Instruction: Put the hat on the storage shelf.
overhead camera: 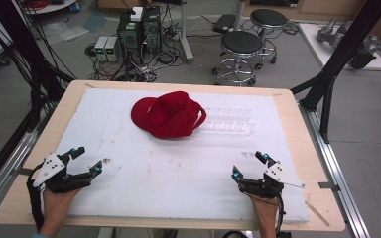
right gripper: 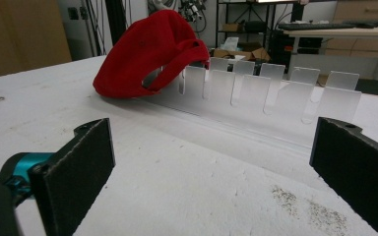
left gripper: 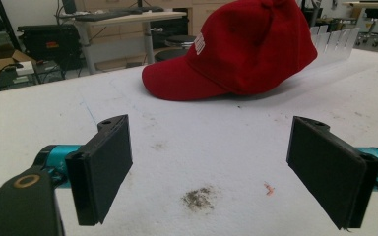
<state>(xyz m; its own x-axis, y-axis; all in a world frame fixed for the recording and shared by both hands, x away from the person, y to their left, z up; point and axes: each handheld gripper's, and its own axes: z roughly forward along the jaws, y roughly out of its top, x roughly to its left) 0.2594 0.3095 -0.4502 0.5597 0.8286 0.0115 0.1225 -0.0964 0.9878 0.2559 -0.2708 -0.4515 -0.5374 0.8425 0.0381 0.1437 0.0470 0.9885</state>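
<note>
A red baseball cap [overhead camera: 169, 114] lies on the white foam sheet [overhead camera: 129, 148] near the table's far middle, its brim to the left. The left gripper view has the cap [left gripper: 246, 46] ahead, the right gripper view has the cap [right gripper: 147, 54] at far left. A clear plastic slotted rack [overhead camera: 226, 121] sits just right of the cap, touching its back strap; this rack [right gripper: 261, 91] stands ahead of the right jaws. My left gripper [overhead camera: 88, 161] rests open at the near left. My right gripper [overhead camera: 249, 165] rests open at the near right. Both hold nothing.
The foam sheet covers a wooden table [overhead camera: 307, 148]. Dirt specks [left gripper: 198, 197] mark the foam near the left gripper. Behind the table stand two stools [overhead camera: 240, 52], computer towers [overhead camera: 140, 29] and cables on the floor. Black frame posts [overhead camera: 337, 59] flank the table.
</note>
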